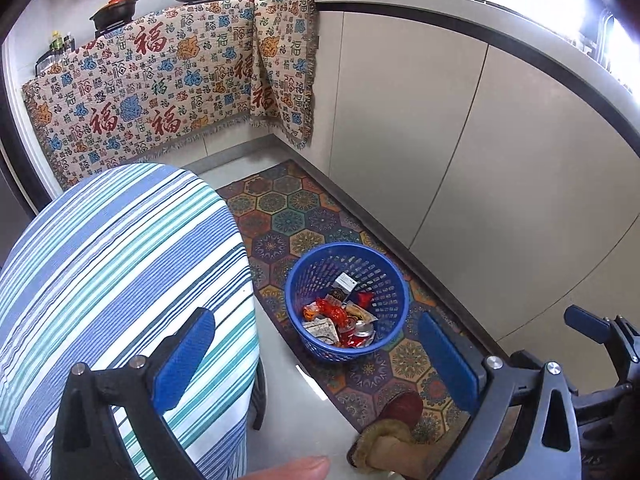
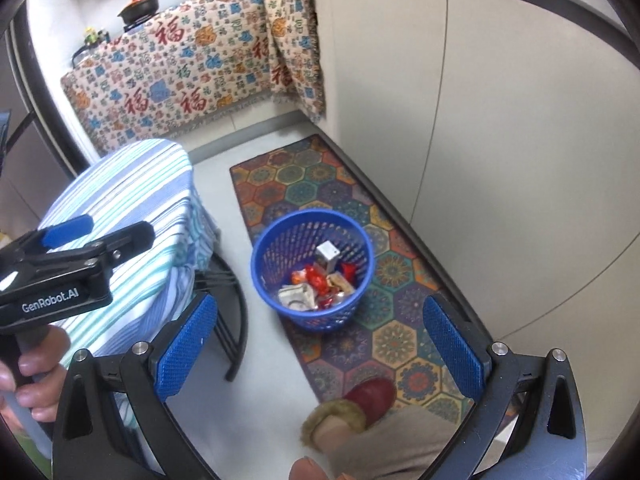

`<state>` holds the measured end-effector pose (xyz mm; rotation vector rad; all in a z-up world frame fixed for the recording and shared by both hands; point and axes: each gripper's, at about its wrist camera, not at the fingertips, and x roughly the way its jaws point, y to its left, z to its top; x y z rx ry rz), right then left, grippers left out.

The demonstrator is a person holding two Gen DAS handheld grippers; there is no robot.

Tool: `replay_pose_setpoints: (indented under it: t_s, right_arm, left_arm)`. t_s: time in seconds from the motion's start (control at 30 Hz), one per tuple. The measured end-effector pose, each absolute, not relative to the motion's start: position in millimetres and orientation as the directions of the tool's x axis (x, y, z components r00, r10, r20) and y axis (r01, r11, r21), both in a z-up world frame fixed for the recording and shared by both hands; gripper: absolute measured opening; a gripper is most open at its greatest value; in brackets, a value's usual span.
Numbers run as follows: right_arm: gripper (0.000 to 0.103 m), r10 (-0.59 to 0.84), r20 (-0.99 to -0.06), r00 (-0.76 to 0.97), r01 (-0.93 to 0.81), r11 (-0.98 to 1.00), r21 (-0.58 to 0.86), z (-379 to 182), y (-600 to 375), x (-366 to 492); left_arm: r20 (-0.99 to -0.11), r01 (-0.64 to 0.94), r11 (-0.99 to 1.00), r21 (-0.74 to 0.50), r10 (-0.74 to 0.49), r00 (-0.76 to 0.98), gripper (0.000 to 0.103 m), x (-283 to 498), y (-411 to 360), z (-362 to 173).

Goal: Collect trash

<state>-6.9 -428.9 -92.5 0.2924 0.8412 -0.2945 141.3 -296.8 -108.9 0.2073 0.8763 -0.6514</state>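
Both hand-held grippers, left (image 1: 316, 354) and right (image 2: 320, 346), were spread, empty. Blue basket (image 2: 267, 240) on rug (image 2: 404, 344) middle: light, stiff plastic; best hold looked rim. Wrappers (image 2: 316, 280) inside crinkly, slippery.

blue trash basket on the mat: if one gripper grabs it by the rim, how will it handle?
The blue basket is perforated plastic holding only wrappers and a small carton, so it is probably light. The thin rim may flex under a pinch. Its base looks narrower than its top, so a sideways push on the patterned mat might tip it rather than slide it.
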Motion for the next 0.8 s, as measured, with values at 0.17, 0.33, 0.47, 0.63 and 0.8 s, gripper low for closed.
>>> replay_pose_setpoints:
  t_s: [0.17, 0.33, 0.47, 0.63, 0.8]
  right_arm:
    - [0.103, -0.140, -0.765, 0.628, 0.362, 0.923, 0.128, -88.7, -424.8, -8.3]
    - [0.103, -0.144, -0.766, 0.627, 0.365, 0.922, 0.126, -88.4, -425.3, -8.4]
    - [0.103, -0.136, -0.766, 0.628, 0.362, 0.923, 0.133, -89.2, -424.7, -8.6]
    - [0.103, -0.132, -0.764, 0.632, 0.359, 0.923, 0.137, -88.1, -424.9, -9.6]
    - [0.103, -0.137, -0.761, 0.634, 0.361, 0.923, 0.134, -86.2, -426.1, -11.1]
  left_arm:
    - [-0.769, 0.610, 0.788, -0.085, -0.441, 0.463, 0.103, 139.0, -296.5, -107.2]
    - [-0.770, 0.606, 0.793, -0.056, -0.421, 0.480, 0.103, 136.8, -298.5, -106.5]
    - [-0.767, 0.603, 0.797, -0.039, -0.410, 0.493, 0.103, 135.9, -298.9, -105.8]
    - [-0.767, 0.604, 0.796, -0.029, -0.405, 0.497, 0.103, 135.1, -299.6, -105.1]
    - [-0.767, 0.602, 0.798, -0.019, -0.398, 0.503, 0.103, 134.8, -300.6, -104.5]
